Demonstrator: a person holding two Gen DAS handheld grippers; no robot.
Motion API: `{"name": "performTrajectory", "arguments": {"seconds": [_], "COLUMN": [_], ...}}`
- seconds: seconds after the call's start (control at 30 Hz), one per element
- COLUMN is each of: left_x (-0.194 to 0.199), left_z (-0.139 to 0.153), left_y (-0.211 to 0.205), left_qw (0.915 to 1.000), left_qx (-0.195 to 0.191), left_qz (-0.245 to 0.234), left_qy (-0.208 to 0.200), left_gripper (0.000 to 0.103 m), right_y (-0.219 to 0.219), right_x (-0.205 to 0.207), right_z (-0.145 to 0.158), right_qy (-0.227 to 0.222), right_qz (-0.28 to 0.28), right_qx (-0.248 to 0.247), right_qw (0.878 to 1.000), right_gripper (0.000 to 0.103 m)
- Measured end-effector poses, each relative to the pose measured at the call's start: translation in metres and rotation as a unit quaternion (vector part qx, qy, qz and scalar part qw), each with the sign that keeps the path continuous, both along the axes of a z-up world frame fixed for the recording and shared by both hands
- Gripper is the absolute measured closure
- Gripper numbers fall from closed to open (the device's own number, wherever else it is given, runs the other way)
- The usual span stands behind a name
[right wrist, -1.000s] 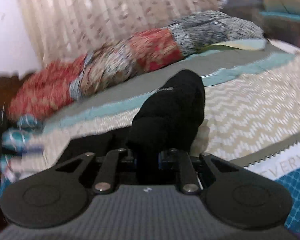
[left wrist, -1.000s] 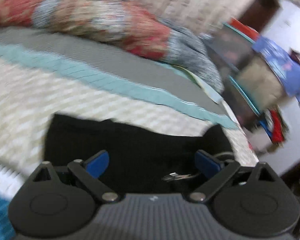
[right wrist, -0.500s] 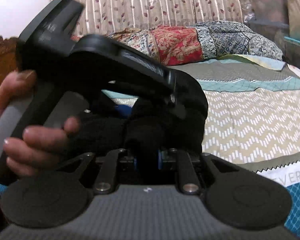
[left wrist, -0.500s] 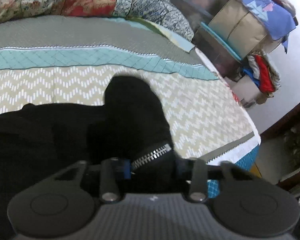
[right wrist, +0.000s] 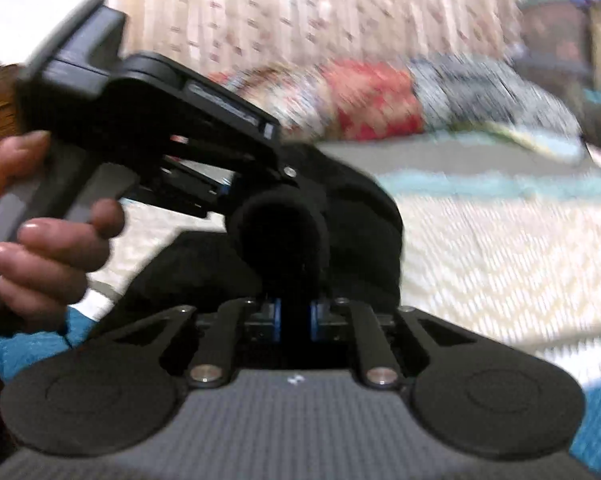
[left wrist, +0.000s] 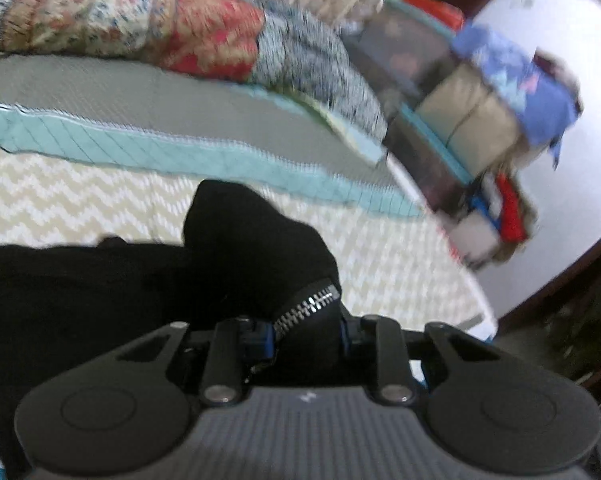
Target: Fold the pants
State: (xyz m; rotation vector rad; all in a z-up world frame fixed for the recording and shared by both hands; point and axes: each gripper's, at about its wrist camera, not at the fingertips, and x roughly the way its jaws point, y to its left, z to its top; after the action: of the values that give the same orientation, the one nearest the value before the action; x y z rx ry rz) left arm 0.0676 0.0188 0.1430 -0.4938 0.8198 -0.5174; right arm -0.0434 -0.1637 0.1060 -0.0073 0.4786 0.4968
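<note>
Bedroom with a patterned bed

A bed (left wrist: 380,264) is wearing a cream zigzag cover with a teal band (left wrist: 180,152) and a grey strip beyond it. A red floral quilt (left wrist: 140,20) is lying bunched at the bed's far edge, a pleated flowered curtain (right wrist: 340,12) is hanging behind it, and stacked boxes (left wrist: 460,120) are standing against a pale wall (left wrist: 572,36) beside the bed.

The left gripper (left wrist: 306,334) had a ribbed grey body, two round black discs, black link arms with silver screws, and blue pads (left wrist: 260,340). The right gripper (right wrist: 294,318) matched it: grey ribbed body, black discs, silver screws, blue pads (right wrist: 275,320). A hand (right wrist: 48,240) had pale, glossy nails; no sleeve showed.
</note>
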Motion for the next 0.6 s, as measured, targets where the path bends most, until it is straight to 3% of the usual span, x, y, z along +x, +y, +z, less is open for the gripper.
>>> {"name": "performTrajectory", "arguments": {"seconds": [0.17,0.3,0.33,0.4,0.43,0.47,0.5,0.57,0.6], "left_x": [-0.033,-0.05,-0.05,-0.043,-0.043,-0.047,-0.052,-0.059,-0.064], "left_z": [-0.012,-0.056,-0.069,-0.104,-0.115,-0.121,-0.121,-0.117,-0.114], "left_y": [0.078,0.13,0.137,0.146,0.148,0.15,0.152,0.154,0.155], "left_qw": [0.9978,0.9887,0.9863,0.9748,0.9693,0.9686,0.9694,0.97,0.9702], "left_qx": [-0.019,-0.023,-0.013,0.03,0.038,0.029,0.015,0.008,0.006], "left_qz": [0.063,0.144,0.158,0.19,0.2,0.204,0.208,0.215,0.219], "left_qy": [-0.012,0.035,0.046,0.114,0.137,0.139,0.13,0.113,0.103], "left_gripper": [0.078,0.077,0.072,0.056,0.048,0.042,0.039,0.023,0.021], "right_y": [0.058,0.114,0.126,0.146,0.149,0.145,0.139,0.122,0.113], "right_x": [-0.008,-0.001,0.001,0.009,0.008,0.004,0.003,0.0,-0.001], "right_z": [0.015,-0.005,-0.016,-0.039,-0.043,-0.039,-0.033,-0.019,-0.015], "right_qy": [-0.05,-0.036,-0.028,0.013,0.018,0.016,0.018,0.02,0.021], "right_qz": [0.089,0.156,0.173,0.21,0.207,0.209,0.215,0.222,0.222], "right_qx": [-0.055,-0.1,-0.116,-0.163,-0.169,-0.158,-0.145,-0.109,-0.09], "right_qw": [0.993,0.982,0.978,0.964,0.963,0.965,0.966,0.969,0.971], "right_gripper": [0.088,0.086,0.083,0.061,0.061,0.061,0.056,0.044,0.043]}}
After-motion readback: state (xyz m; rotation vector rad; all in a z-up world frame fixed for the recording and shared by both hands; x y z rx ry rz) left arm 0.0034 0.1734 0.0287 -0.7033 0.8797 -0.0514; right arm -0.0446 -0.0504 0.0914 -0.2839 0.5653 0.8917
